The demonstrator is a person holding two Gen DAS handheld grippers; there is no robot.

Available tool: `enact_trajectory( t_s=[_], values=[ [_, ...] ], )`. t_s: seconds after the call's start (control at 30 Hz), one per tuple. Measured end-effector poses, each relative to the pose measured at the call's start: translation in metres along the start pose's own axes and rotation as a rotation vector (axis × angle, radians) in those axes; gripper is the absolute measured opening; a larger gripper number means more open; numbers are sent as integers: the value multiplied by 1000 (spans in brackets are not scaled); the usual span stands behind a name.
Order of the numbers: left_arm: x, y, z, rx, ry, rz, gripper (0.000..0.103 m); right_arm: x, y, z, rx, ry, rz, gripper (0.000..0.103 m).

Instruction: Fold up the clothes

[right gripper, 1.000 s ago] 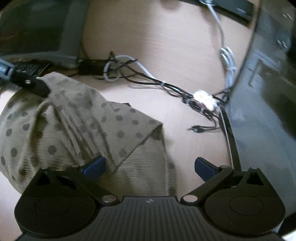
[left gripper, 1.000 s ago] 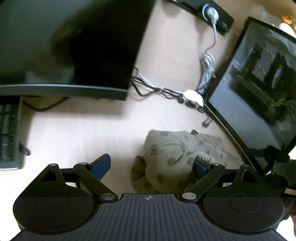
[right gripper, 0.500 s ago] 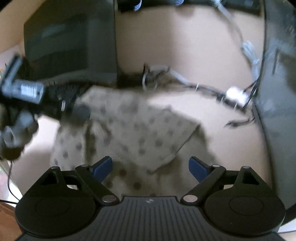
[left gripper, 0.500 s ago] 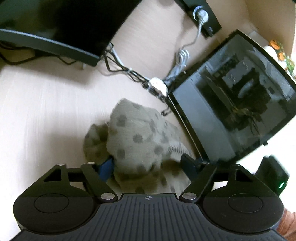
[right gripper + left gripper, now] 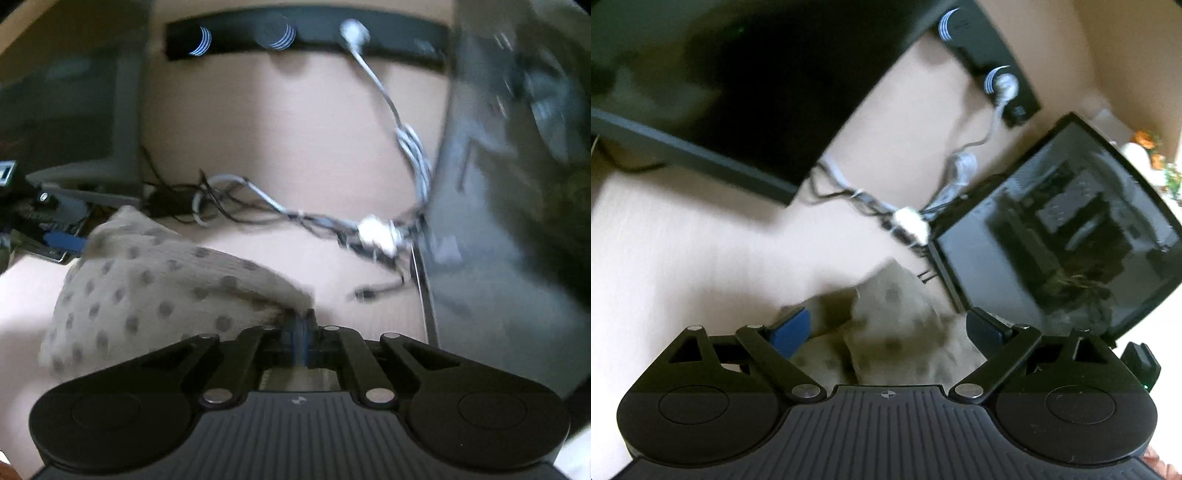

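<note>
Near the desk's (image 5: 295, 155) back edge, the right gripper (image 5: 301, 325), wide apart a second ago, is now pinching the dotted cloth's (image 5: 155, 280) corner. The left gripper (image 5: 886, 328) is still straddling the cloth, jaws spread, so a fold is likely starting.

Both cameras sit just behind their own fingers, looking down and forward across the desk (image 5: 683, 240) toward its back edge. The left view is rolled, tilting the monitor (image 5: 720, 74). Both views share the spotted garment (image 5: 147, 288), close up, the cable bundle (image 5: 376, 230) and the power strip (image 5: 314, 35).
</note>
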State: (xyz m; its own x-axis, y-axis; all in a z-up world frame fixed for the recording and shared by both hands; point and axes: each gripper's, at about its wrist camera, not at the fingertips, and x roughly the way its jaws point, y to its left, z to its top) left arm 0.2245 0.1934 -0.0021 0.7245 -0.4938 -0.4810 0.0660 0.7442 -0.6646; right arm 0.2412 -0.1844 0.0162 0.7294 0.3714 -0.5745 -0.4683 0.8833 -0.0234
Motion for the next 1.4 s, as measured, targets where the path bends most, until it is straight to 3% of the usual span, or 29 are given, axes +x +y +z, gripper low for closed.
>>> enact_trajectory(
  t_s=[0.13, 0.17, 0.2, 0.23, 0.27, 0.3, 0.37, 0.43, 0.53, 0.63, 0.7, 0.8, 0.93, 1.07, 1.2, 1.4],
  values=[
    [16, 10, -4, -53, 60, -33, 94, 2, -4, -11, 46, 11, -1, 33],
    [20, 11, -5, -54, 63, -35, 91, 6, -2, -9, 32, 9, 0, 35],
    [24, 11, -4, -46, 43, 18, 71, 10, 0, -7, 17, 6, 1, 36],
    [27, 11, -1, -40, 13, 108, 62, 14, 2, -4, 3, 4, 1, 43],
    [29, 15, 2, -56, -18, 190, 62, 18, 4, -2, -11, 2, 2, 57],
    [29, 20, 5, -91, -49, 266, 63, 22, 6, 0, -25, -1, 3, 64],
    [22, 30, 8, -150, -89, 305, 65, 31, 11, 5, -54, -6, 5, 79],
    [10, 31, 6, -171, -99, 276, 84, 39, 15, 10, -82, -10, 6, 79],
    [-14, 26, -3, -169, -84, 222, 91, 74, 24, 0, -60, 108, 43, 79],
    [-40, 24, -19, -174, -52, 115, 93, 77, 42, -7, 25, 158, 48, 78],
    [-54, 26, -33, -182, -23, 75, 93, 70, 59, -8, 58, 214, 117, 78],
    [-75, 26, -45, -189, -23, 93, 93, 54, 81, -13, 77, 274, 300, 78],
    [-103, 25, -60, -196, -35, 131, 94, 17, 88, -2, -31, 124, 362, 80],
    [-129, 21, -74, -194, -37, 157, 94, 13, 73, 13, -77, 3, 241, 83],
    [-140, 2, -88, -137, 26, 99, 91, 32, 93, 9, -118, 8, 278, 83],
    [-125, -17, -106, -26, 106, 40, 91, 74, 136, -15, -303, 39, 288, 83]
  ],
)
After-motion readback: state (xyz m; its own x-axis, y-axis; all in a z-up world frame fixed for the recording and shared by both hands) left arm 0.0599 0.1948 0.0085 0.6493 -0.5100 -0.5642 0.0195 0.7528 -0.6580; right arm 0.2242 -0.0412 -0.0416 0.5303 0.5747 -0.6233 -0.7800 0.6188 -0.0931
